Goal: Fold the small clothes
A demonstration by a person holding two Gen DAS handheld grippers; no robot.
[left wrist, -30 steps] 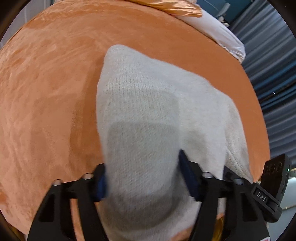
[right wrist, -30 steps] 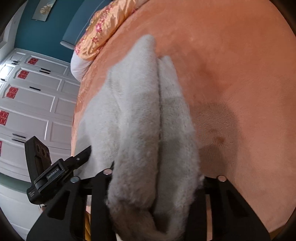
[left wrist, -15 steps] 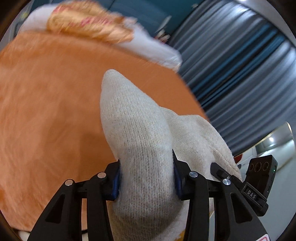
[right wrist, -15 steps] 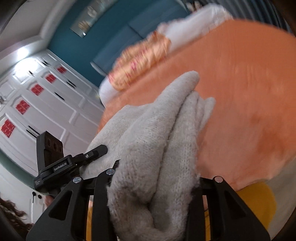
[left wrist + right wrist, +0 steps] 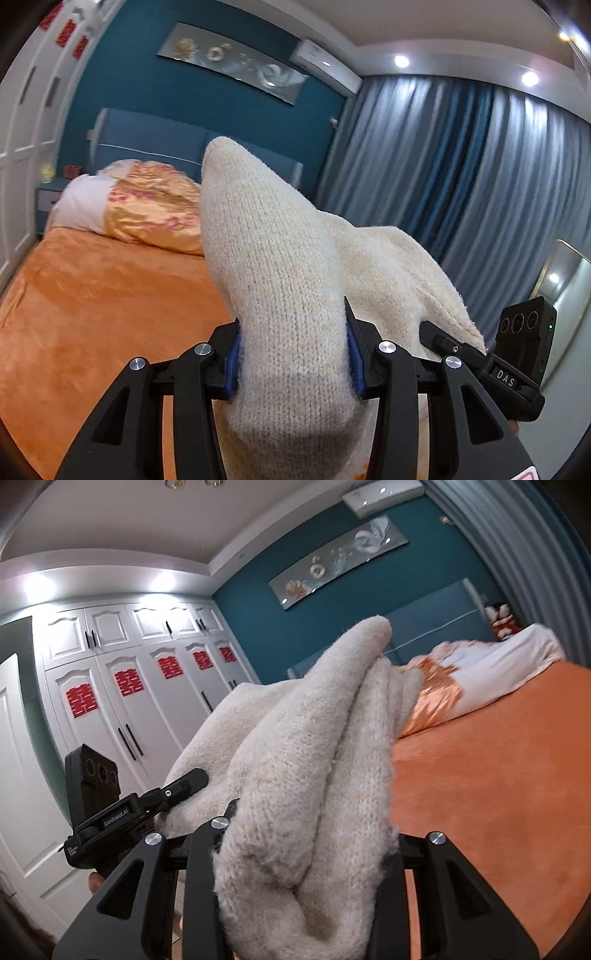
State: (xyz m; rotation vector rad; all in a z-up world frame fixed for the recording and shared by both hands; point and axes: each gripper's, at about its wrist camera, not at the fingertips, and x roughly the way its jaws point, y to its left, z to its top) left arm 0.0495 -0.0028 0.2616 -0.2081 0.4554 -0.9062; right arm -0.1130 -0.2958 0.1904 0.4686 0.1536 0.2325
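Above the orange bedspread [image 5: 92, 302] I hold the cream knit garment [image 5: 280, 280] lifted, left gripper [image 5: 293, 363] and right gripper [image 5: 306, 853] each clamped on a bunched edge, ready for folding

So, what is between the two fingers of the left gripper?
A bunched fold of the cream knit garment fills the left gripper, pressed by both blue pads; the left wrist view shows this.

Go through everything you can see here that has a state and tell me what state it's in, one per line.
left gripper: shut on the knit garment
right gripper: shut on the knit garment
knit garment: cream, bunched, lifted off the bed, held by both grippers
bed: covered with an orange blanket
quilt: crumpled at the head of the bed
curtains: drawn
wardrobe doors: closed
ceiling lights: on
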